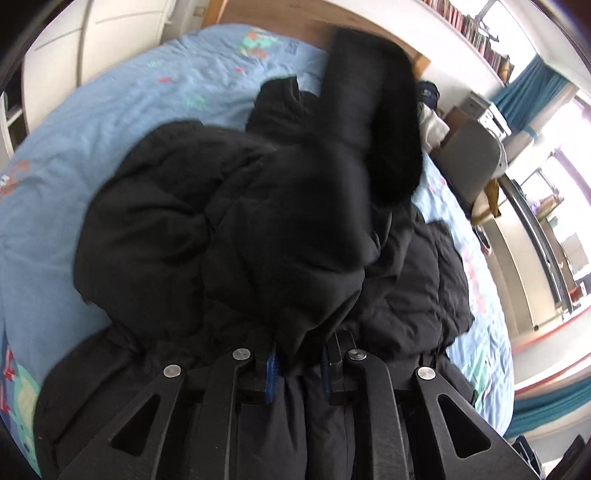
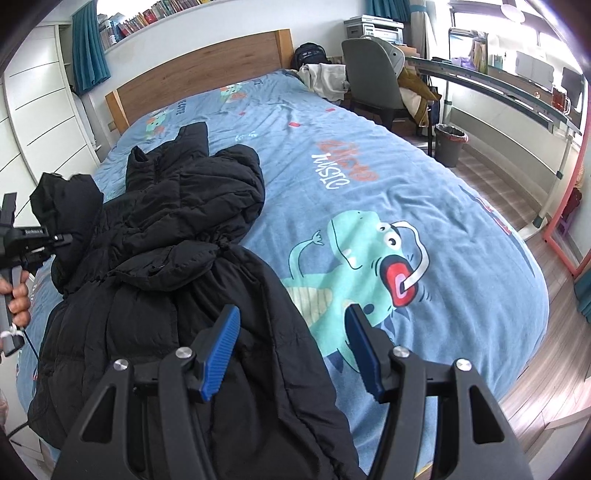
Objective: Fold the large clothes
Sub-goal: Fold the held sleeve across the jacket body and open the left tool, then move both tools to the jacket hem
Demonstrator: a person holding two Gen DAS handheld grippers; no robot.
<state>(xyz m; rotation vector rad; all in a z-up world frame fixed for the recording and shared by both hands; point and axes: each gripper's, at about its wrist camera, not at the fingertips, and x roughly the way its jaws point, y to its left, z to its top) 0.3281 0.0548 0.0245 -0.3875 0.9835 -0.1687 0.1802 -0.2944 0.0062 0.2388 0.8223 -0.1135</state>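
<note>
Daylight floods both views from the blown-out white windows on the right, glaring near the frame edge. Fisheye distortion bends the blue cartoon-print bedspread and darkens all 4 corners. In the left wrist view the raised puffy black padded coat smears with motion blur, its folds lost in shadow.

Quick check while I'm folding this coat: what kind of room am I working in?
Most likely a bedroom, probably a child's. The black coat lies on a bed with a dinosaur-print blue duvet and a wooden headboard. A shelf of books runs along the wall, and a desk chair stands beside the bed.
</note>
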